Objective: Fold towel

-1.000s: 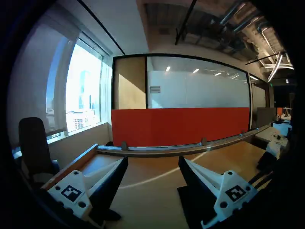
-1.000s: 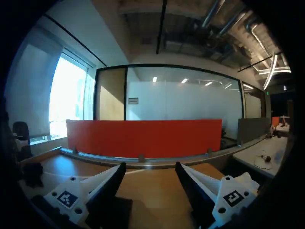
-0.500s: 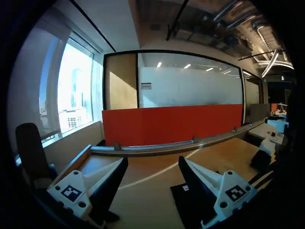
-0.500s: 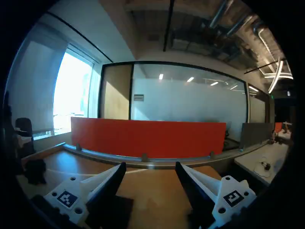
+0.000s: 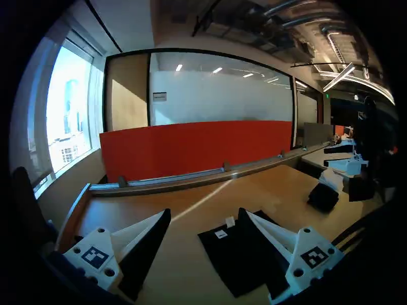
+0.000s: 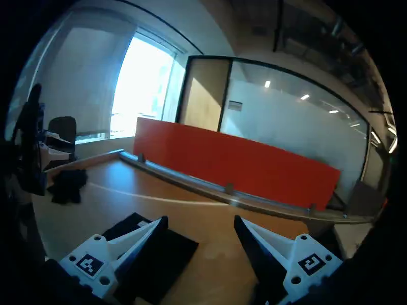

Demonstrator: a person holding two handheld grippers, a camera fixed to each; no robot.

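Note:
A black towel (image 5: 231, 256) lies flat on the wooden table (image 5: 203, 198), with small white tags near its far edge. My left gripper (image 5: 203, 212) hovers open above the table, and its right finger (image 5: 264, 244) stands over the towel. In the right gripper view the same black towel (image 6: 170, 251) lies at the lower left, partly hidden behind the left finger (image 6: 129, 246). My right gripper (image 6: 200, 219) is open, with bare tabletop between its fingers. Nothing is held by either one.
A crumpled dark cloth (image 5: 323, 197) sits to the right on the table, and is the dark cloth (image 6: 67, 185) at the left in the right gripper view. An orange divider (image 5: 198, 147) with a metal rail (image 5: 203, 178) bounds the table's far edge. A window (image 6: 140, 94) is at the left.
Both views have tipped downward and swung sideways. The black towel and the crumpled cloth have come into sight. Both grippers stay open.

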